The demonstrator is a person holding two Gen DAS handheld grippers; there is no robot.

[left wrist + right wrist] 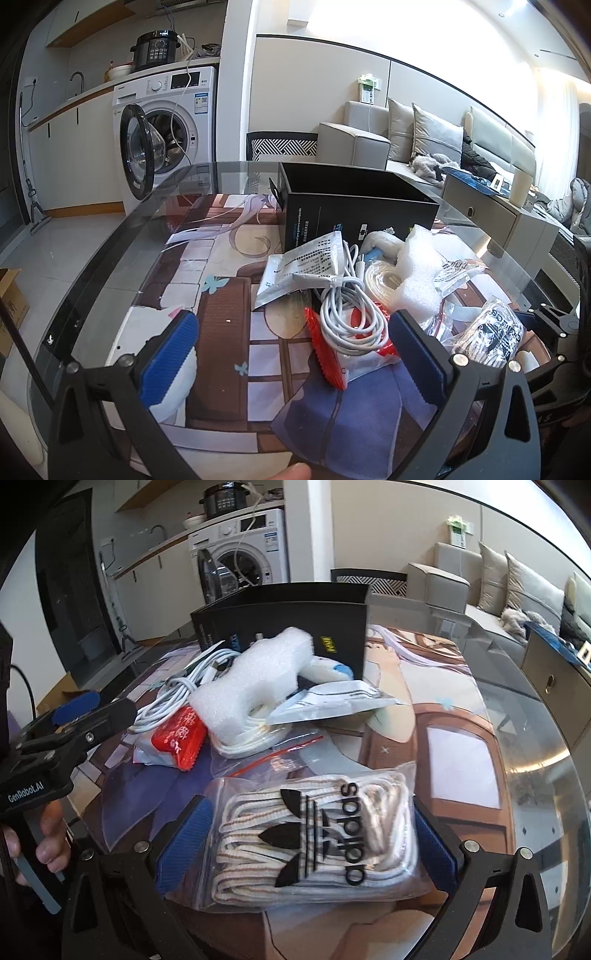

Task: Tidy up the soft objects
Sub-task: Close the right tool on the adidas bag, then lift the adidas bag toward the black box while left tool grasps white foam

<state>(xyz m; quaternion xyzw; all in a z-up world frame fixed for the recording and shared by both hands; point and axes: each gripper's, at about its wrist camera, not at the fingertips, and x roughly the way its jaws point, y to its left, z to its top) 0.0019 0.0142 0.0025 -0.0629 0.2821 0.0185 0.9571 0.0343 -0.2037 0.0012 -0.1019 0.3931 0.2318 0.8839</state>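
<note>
Soft clutter heaped on a glass table (110, 236) in front of an open black box (354, 206), with both grippers at the near edge.

Left gripper (291, 350) hovers above the printed mat with its blue-padded fingers spread wide and nothing between them; the coiled white cable (349, 314) and red packet (325, 350) lie just ahead of it, toward 1 o'clock. Right gripper (310, 834) is also wide, its pads either side of the clear bag of striped laces (314, 834), though I cannot tell whether they touch the bag. From the right wrist view, white foam wrap (255, 679) sits on the pile at 11 o'clock, resting over the cable, with a silver pouch (332, 701) just beside it at 12 o'clock and the box behind. A hand (51, 834) grips the left gripper's handle at 9 o'clock.
</note>
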